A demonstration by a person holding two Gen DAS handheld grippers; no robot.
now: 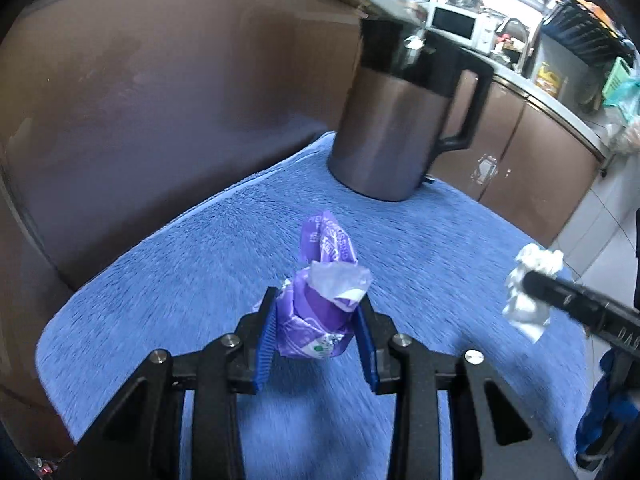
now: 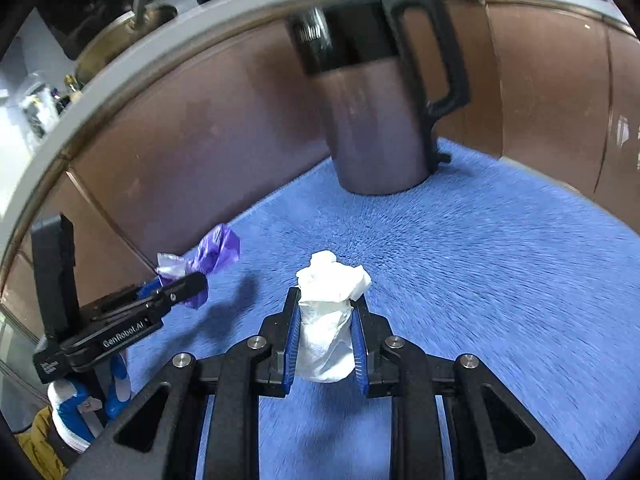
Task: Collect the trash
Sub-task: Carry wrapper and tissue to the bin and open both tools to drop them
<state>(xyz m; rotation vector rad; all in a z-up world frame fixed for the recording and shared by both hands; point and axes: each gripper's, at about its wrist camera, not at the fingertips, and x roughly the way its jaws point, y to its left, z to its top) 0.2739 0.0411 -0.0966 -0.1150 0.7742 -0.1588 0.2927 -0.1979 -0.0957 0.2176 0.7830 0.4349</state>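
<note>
A crumpled purple wrapper (image 1: 320, 304) sits pinched between the blue pads of my left gripper (image 1: 318, 312), which is shut on it above the blue towel (image 1: 180, 272). My right gripper (image 2: 325, 316) is shut on a crumpled white paper tissue (image 2: 330, 312); its pads press the wad from both sides. From the left wrist view the tissue (image 1: 528, 292) and the right gripper's finger (image 1: 568, 296) show at the right. From the right wrist view the purple wrapper (image 2: 212, 256) and the left gripper (image 2: 176, 284) show at the left.
A tall metal jug (image 1: 396, 120) with a black rim and handle stands at the towel's far edge, also seen as the jug (image 2: 380, 112) in the right wrist view. Brown cabinet fronts (image 1: 140, 100) rise behind. A kitchen counter with a microwave (image 1: 456, 24) lies far right.
</note>
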